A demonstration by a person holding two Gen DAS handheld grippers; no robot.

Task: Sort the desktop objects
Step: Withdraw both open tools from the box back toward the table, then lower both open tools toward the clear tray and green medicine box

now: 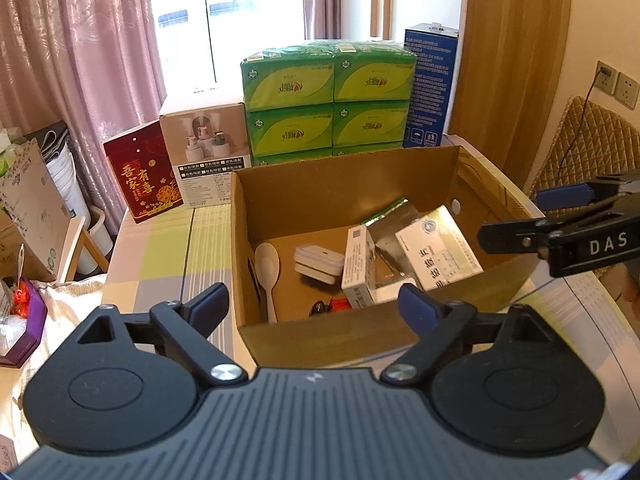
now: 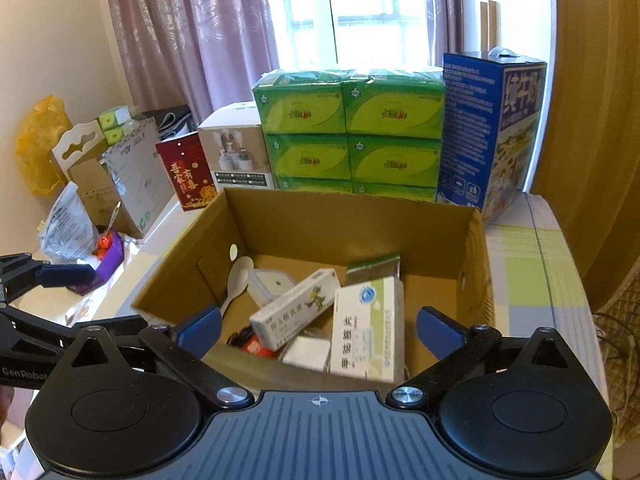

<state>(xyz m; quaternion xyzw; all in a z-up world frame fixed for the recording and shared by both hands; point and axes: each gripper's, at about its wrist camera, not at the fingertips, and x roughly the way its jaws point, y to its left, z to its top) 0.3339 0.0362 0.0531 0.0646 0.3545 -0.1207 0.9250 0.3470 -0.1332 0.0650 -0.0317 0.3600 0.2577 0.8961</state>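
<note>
Both claws hung empty over the near rim of the cardboard box (image 1: 344, 196): the left gripper (image 1: 314, 308) had its blue pads spread wide with nothing between them, and the right gripper (image 2: 318, 330) stood just as wide apart and just as bare. The box sat at twelve o'clock from each wrist, on the checked tablecloth (image 1: 168, 248), and most of the sorting looked already done, since the loose things lay inside it. In the left wrist view a white spoon (image 1: 268, 268) lay along the wall at about ten o'clock within the box, a small white lidded container (image 1: 319, 266) sat near the centre, a long white medicine carton (image 1: 358, 270) leaned just beside it, and a larger green-and-white medicine box (image 1: 438, 252) lay tilted at about two o'clock, resting against a silvery foil packet (image 1: 390, 220). Something dark and red, perhaps keys (image 1: 326, 307), showed at six o'clock on the box floor, too small to name surely. No loose item appeared on the cloth near either claw. By that reckoning little was left, unless the clutter around the purple tray (image 2: 106, 260), far off at nine o'clock from the right wrist, belonged to the job; the pictures could not settle that.
</note>
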